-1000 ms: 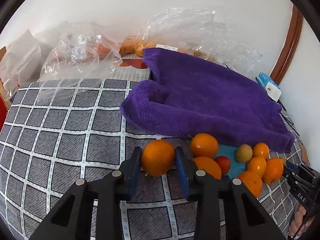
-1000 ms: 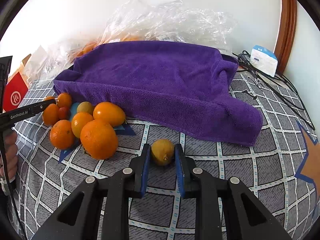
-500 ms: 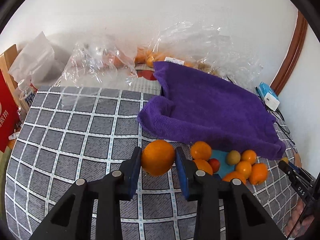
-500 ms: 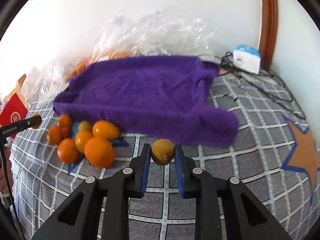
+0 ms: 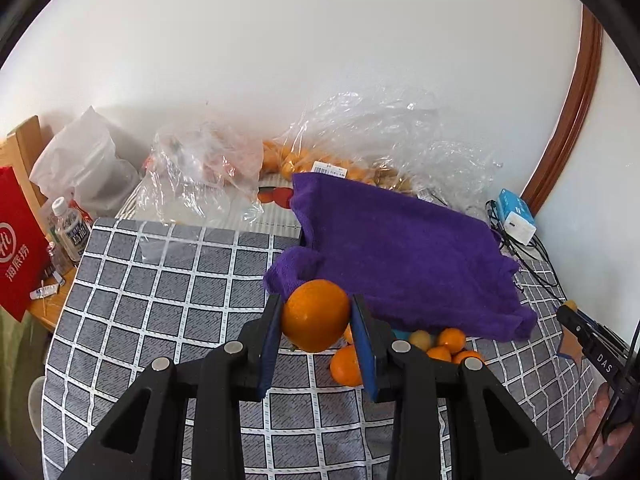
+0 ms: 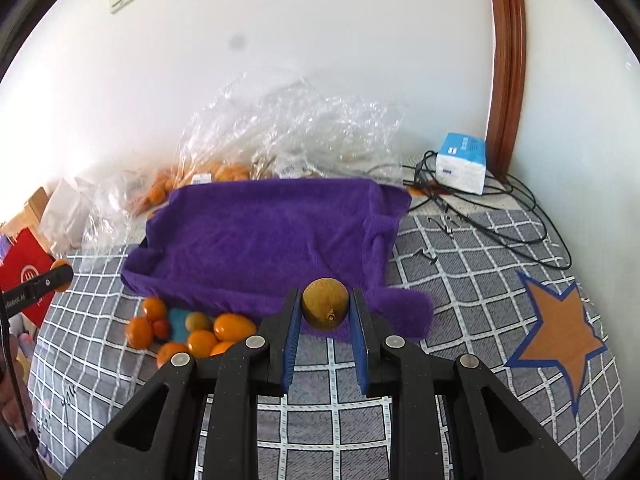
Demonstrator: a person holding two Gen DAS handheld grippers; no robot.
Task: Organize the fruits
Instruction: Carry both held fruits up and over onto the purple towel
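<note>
- Left gripper (image 5: 316, 322) clamps a round, glossy orange (image 5: 315, 315).
- Right gripper (image 6: 325, 312) pinches a small, matte yellow-brown fruit (image 6: 325, 307).
- Fluffy purple terry towel (image 6: 268, 236) drapes over the grey checked fabric surface (image 6: 472, 276).

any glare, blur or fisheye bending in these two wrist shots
Left wrist view: sharp; the door frame bows into a curve, and black corners ring the round image. Right wrist view: the wall at left washes out bright white, the clear plastic bags glint, and the small fruit in the hand-held gripper is in focus.
</note>
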